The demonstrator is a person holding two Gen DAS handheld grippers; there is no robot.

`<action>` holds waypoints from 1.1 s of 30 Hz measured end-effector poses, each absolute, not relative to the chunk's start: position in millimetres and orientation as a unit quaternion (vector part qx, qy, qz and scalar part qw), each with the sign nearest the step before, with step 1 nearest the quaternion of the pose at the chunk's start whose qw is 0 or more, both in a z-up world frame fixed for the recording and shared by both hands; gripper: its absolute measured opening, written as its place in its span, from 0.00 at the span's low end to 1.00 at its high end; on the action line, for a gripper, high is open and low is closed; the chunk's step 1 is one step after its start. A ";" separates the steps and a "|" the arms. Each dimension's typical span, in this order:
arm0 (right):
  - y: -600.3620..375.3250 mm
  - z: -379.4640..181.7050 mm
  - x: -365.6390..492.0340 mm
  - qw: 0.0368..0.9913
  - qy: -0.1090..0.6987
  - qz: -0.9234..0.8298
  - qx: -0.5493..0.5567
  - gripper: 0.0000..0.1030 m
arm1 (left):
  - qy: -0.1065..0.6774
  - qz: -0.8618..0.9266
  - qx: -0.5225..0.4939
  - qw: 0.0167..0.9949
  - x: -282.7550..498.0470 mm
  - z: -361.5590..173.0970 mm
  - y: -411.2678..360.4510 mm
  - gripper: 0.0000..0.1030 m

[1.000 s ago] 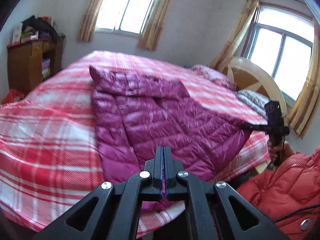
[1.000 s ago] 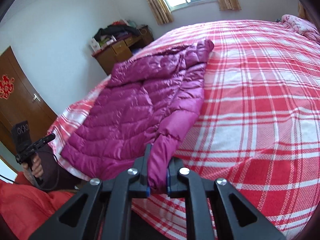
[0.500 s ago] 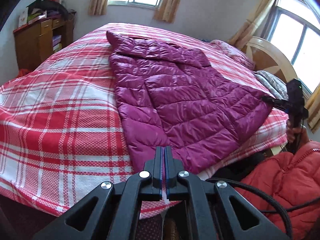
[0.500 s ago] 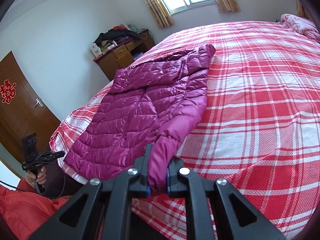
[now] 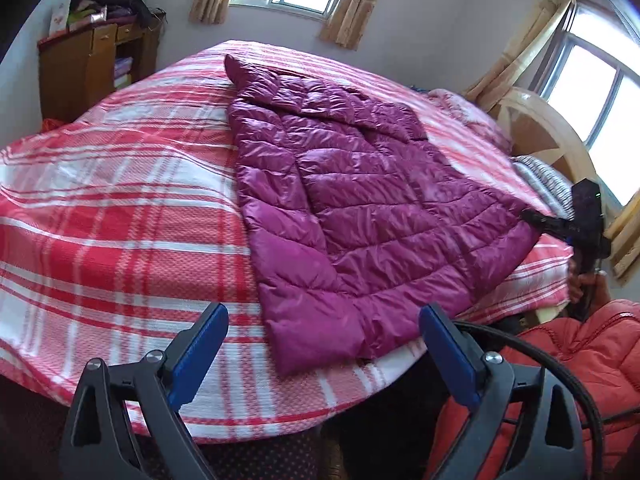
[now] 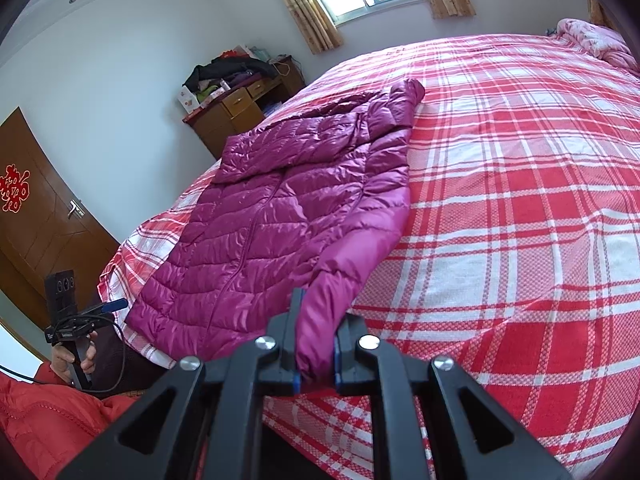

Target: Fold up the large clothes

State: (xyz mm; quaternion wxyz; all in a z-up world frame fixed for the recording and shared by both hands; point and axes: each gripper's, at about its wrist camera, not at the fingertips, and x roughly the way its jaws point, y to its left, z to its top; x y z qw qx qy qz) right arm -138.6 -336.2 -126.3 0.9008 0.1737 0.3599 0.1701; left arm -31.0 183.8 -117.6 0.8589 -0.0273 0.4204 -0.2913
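Observation:
A magenta quilted down jacket (image 5: pixel 352 200) lies flat on the red-and-white plaid bed (image 5: pixel 120 208), hood toward the far side; it also shows in the right wrist view (image 6: pixel 280 216). My left gripper (image 5: pixel 324 344) is open and empty, its blue pads spread wide just short of the jacket's near sleeve cuff (image 5: pixel 316 336). My right gripper (image 6: pixel 314 344) is shut on the other sleeve's cuff (image 6: pixel 320 328) at the bed's edge. The right gripper also shows in the left wrist view (image 5: pixel 560 224), at the jacket's right corner.
A wooden cabinet (image 5: pixel 92 68) piled with clothes stands at the far left. A wooden headboard (image 5: pixel 548 136) and pillows (image 5: pixel 540 184) are at the right. The person's red jacket (image 5: pixel 580 360) is at lower right. A brown door (image 6: pixel 36 216) shows in the right wrist view.
My left gripper has opened and let go of the jacket's near sleeve, which now lies on the bed. The right gripper still holds its sleeve cuff.

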 end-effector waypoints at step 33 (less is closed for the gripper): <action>-346.7 -89.9 -154.5 0.910 0.298 0.202 0.204 0.13 | 0.363 -0.318 -0.190 0.855 -29.1 -64.1 208.5 0.02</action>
